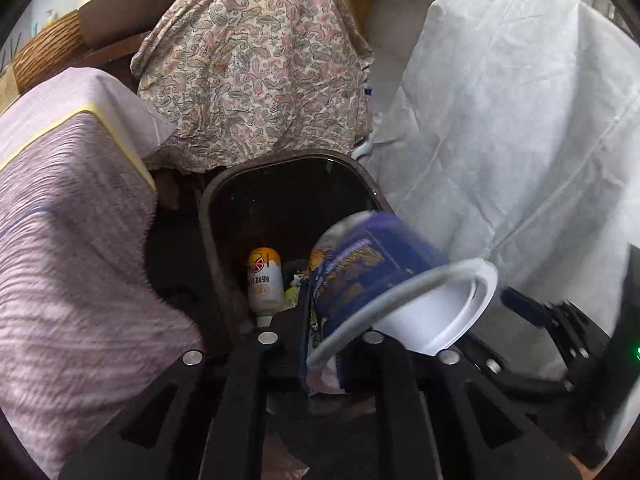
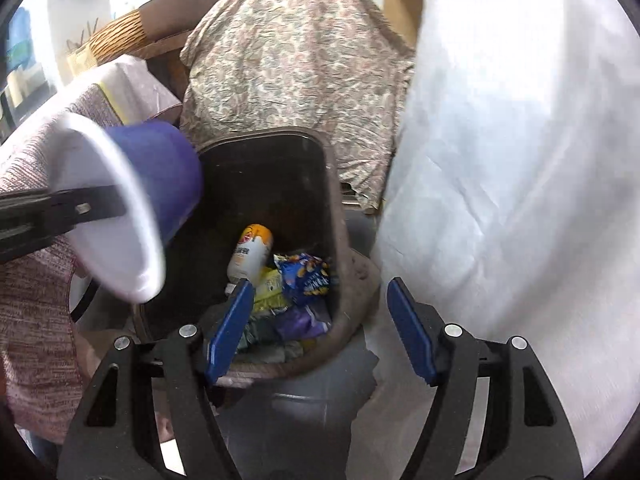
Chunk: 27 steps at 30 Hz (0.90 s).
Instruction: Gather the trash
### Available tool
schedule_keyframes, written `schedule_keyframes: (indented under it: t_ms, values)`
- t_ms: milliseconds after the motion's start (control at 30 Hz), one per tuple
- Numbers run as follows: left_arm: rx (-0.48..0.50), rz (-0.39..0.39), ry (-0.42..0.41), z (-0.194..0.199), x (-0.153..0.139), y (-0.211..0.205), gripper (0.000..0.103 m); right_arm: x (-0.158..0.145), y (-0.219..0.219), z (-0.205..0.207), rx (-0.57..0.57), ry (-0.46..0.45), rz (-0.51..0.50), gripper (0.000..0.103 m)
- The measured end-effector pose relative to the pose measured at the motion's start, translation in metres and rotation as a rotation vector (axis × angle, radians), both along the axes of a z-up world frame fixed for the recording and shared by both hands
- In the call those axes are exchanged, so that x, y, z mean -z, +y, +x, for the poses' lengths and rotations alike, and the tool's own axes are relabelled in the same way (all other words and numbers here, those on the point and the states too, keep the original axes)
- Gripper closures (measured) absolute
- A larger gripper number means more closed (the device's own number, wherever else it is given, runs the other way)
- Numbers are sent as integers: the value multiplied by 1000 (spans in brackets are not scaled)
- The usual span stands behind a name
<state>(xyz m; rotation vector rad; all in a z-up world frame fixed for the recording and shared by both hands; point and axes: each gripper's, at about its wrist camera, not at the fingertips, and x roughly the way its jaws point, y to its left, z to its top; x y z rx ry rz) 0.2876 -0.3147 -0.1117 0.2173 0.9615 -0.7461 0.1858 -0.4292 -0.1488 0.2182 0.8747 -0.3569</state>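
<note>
A dark brown trash bin [image 1: 288,176] stands on the floor; it also shows in the right wrist view [image 2: 336,216]. Inside lie a white and orange bottle [image 1: 264,280] [image 2: 250,252], a blue snack bag [image 2: 306,276] and other wrappers. My left gripper [image 1: 320,344] is shut on the rim of a blue and white paper cup [image 1: 384,280], tilted on its side over the bin's near edge. The cup [image 2: 132,200] shows at the left of the right wrist view, with the left gripper's finger on its rim. My right gripper [image 2: 320,332] is open and empty above the bin's near right corner.
A paisley cloth [image 1: 256,68] covers something behind the bin. A white sheet [image 1: 520,120] hangs at the right. A pink striped cloth [image 1: 72,240] covers furniture at the left. A wicker basket [image 1: 48,52] sits at the far left.
</note>
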Motion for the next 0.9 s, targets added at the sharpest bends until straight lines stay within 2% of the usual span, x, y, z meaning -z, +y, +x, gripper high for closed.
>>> schedule_keyframes:
  t_ms: [33,100,167,300,400,533,567,633,700,800,867,900]
  values:
    - [6,4,-3,0,1,-2,83,0,-1,-5,11,3,3,33]
    - [16,20,-26,-1,3,-6,70,0,-2,-11,21,4,11,33]
    - [15,28,-51,-4,3,-6,65,-1,-1,-17,28,3,18,33]
    - [9,-19,-72,-12,-9,0,48,-5,8,-21,12,2,-3,32]
    - [16,-21,-115,-19,-20,-1,43,-10,16,-23,-4,-8,-14,25]
    - [17,-56,-126,-27,-38,8,43,-17,22,-28,-12,-20,-23,25]
    - [13,-69,-138,-32,-44,15,40,-20,24,-31,-12,-30,-25,25]
    - [-7,-107,-168,-42,-57,35,29,-25,27,-36,-10,-48,-33,23]
    - [-44,-144,-201,-53,-67,60,14,-31,30,-42,-8,-70,-26,21]
    - [-91,-182,-265,-81,-80,98,6,-40,39,-47,-30,-101,12,21]
    - [-143,-194,-324,-101,-87,128,6,-48,48,-50,-56,-131,12,20]
    - [-164,-195,-346,-108,-89,139,6,-53,54,-51,-69,-147,5,15]
